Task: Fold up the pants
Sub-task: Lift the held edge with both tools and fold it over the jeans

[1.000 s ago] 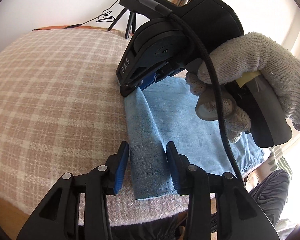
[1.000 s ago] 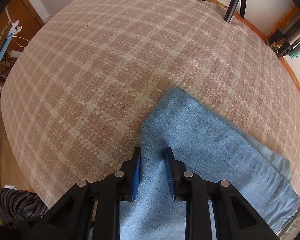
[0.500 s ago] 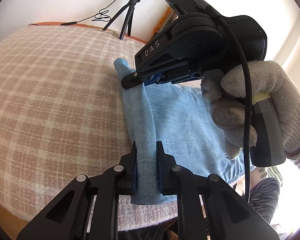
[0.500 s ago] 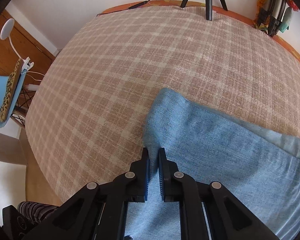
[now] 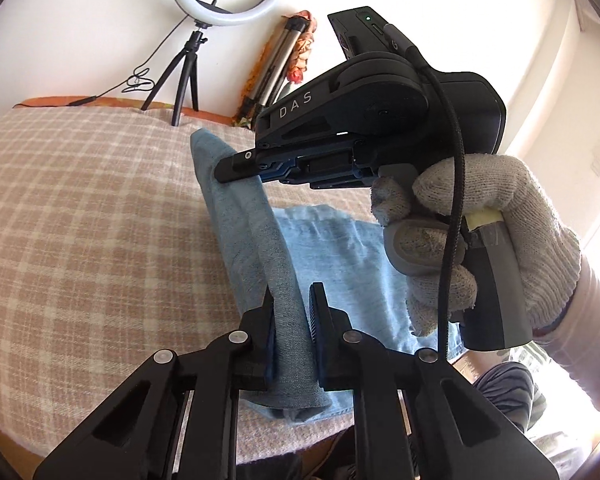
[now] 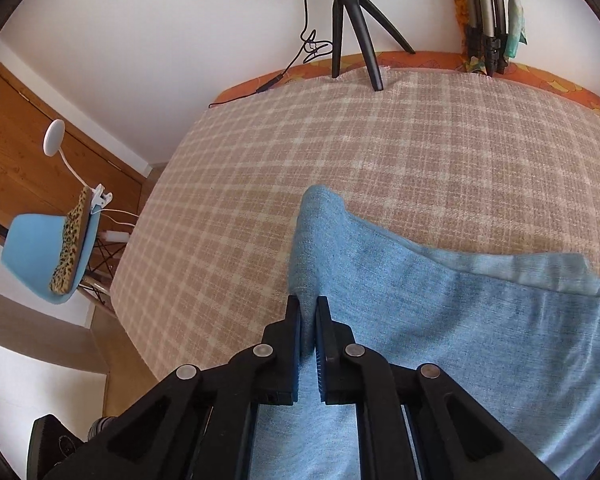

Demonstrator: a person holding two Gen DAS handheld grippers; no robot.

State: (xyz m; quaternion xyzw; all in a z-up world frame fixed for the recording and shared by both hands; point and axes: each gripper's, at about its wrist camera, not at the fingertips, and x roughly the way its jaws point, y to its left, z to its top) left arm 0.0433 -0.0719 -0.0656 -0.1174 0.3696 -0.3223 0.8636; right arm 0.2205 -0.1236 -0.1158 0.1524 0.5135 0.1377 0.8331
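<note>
Light blue denim pants (image 5: 340, 248) lie partly folded on a checked beige tablecloth (image 5: 80, 208). My left gripper (image 5: 292, 300) is shut on the near end of the pants' left edge, lifted into a ridge. My right gripper (image 5: 226, 170), held by a gloved hand (image 5: 480, 220), pinches the far end of that same edge. In the right wrist view the right gripper (image 6: 309, 312) is shut on the raised fold of the pants (image 6: 440, 300), with the far corner standing up ahead of it.
A ring light on a black tripod (image 5: 188, 68) stands at the table's far edge, also shown in the right wrist view (image 6: 352, 24). Folded tripods (image 5: 276, 64) lean on the wall. A blue chair (image 6: 48, 256) stands left of the table.
Both grippers closed on the pants' left edge and lifted it off the table. The edge now stands as a raised ridge between them.
</note>
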